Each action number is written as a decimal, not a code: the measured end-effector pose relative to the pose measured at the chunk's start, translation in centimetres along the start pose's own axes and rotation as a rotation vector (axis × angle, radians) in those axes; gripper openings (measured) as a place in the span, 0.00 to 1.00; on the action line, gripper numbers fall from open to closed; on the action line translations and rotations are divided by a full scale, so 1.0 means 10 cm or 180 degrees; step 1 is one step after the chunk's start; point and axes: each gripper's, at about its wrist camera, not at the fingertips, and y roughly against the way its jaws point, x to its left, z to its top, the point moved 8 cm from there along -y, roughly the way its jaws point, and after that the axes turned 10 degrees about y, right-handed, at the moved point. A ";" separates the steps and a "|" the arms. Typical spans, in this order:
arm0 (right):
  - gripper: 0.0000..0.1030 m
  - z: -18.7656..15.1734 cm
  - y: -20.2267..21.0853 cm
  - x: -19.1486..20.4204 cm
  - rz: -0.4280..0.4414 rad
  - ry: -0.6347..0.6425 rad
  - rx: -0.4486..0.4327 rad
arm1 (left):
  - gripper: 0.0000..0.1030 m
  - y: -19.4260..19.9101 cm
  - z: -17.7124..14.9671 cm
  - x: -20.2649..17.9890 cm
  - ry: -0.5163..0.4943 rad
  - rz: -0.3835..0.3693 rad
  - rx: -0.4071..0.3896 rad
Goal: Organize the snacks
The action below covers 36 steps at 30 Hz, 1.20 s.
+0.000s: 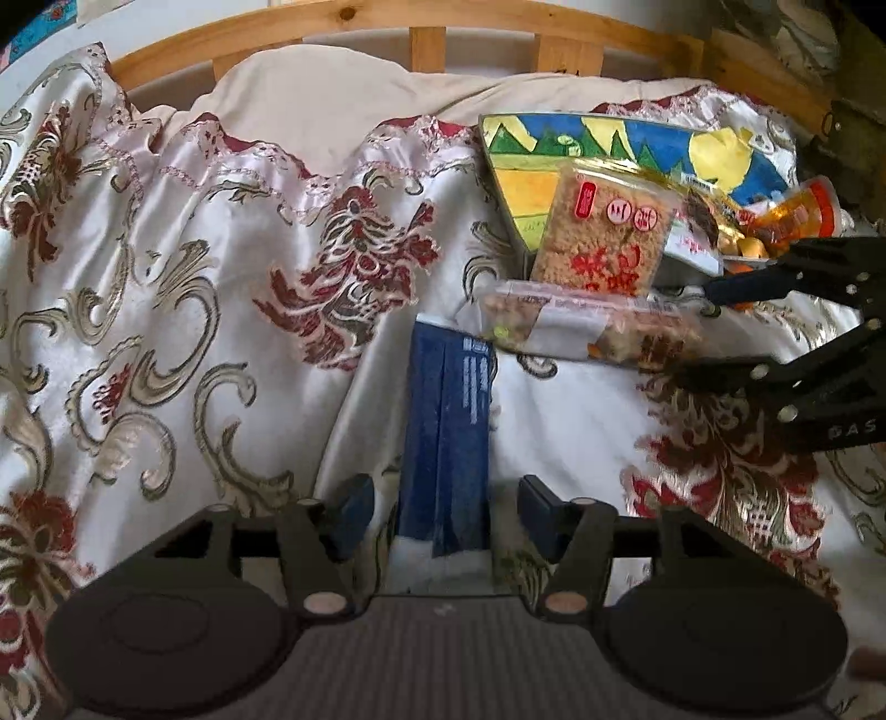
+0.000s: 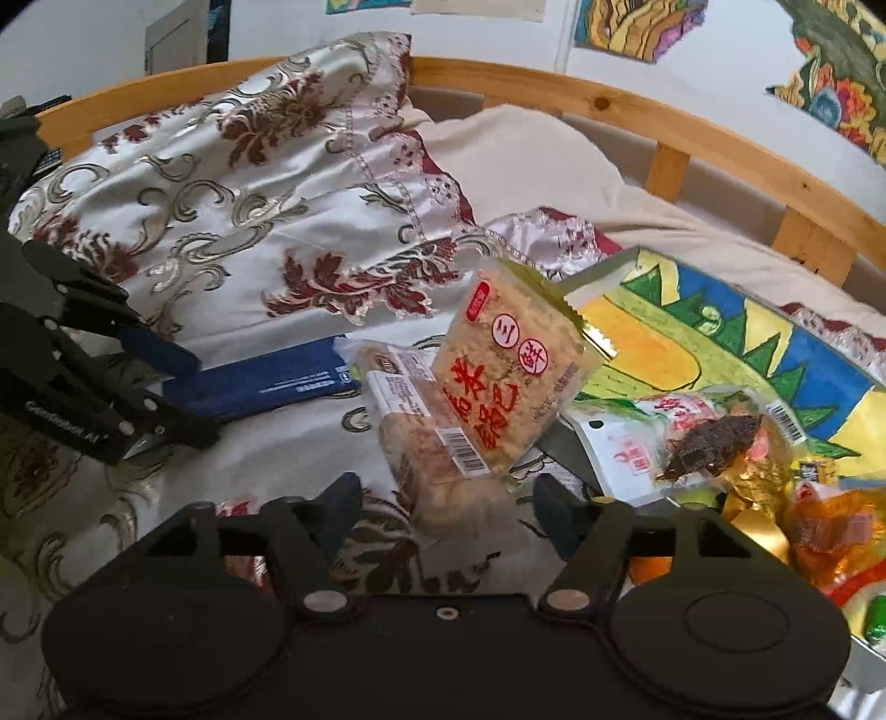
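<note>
A floral bedspread [image 1: 166,310] covers the bed, and a painted box [image 2: 720,332] is seen at the far right with snacks inside. A rice-cracker packet [image 2: 509,382] leans on the box's rim over a clear packet [image 2: 421,437]. A blue packet [image 1: 448,432] lies between the released jaws of the left gripper [image 1: 443,509]. The right gripper [image 2: 443,512] is also released, around the clear packet. Each packet should be gripped squarely at its middle before it is lifted.

Daylit bedroom, white wall [image 2: 99,39] behind a curved wooden bed rail [image 2: 637,113]. Floral satin bedspread [image 1: 183,288] rumpled over a cream sheet [image 1: 332,77]. Bright drawings [image 2: 637,27] taped up on the wall.
</note>
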 end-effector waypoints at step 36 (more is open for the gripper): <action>0.50 -0.07 -0.14 0.11 0.0239 -0.0497 -0.0013 | 0.58 -0.12 0.00 -0.08 0.0113 -0.0127 0.0091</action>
